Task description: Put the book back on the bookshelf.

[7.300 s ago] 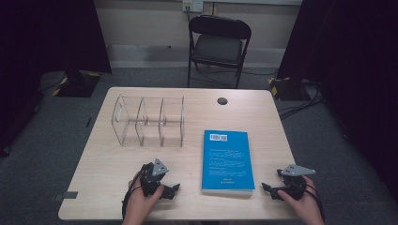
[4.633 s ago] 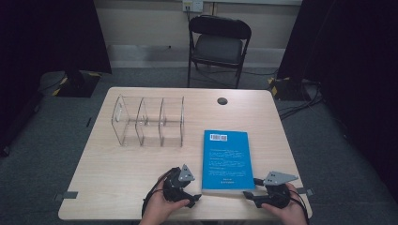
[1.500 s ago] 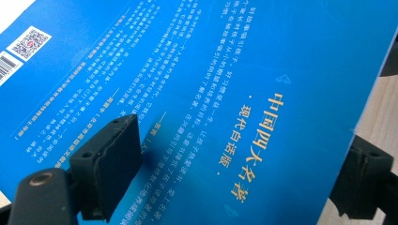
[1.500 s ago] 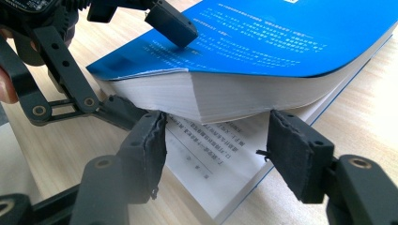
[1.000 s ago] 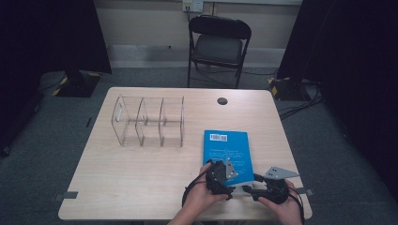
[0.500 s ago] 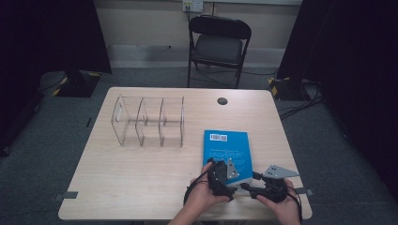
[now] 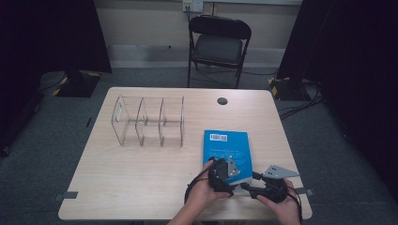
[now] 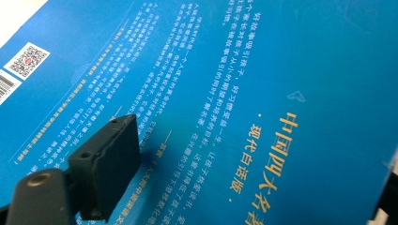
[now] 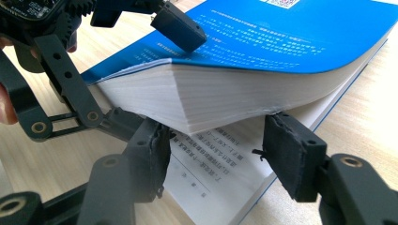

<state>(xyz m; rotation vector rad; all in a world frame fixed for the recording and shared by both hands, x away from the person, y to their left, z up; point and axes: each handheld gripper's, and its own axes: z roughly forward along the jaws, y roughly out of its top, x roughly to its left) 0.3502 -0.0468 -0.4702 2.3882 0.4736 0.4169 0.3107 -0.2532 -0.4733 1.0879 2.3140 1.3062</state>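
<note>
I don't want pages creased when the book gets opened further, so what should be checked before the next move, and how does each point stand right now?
1. Left gripper has the near edge of the blue book: ok, one jaw presses on the cover, the other sits under the lifted pages.
2. Page block raised off the lower pages: ok, a gap shows at the near corner.
3. Right gripper open for entry: ok, its jaws stand apart, either side of that corner.
4. Right jaws free of the pages: cannot tell, one pad seems to touch the page edge.
5. Clear divider rack out of the way: ok, it stands apart from the book.
</note>
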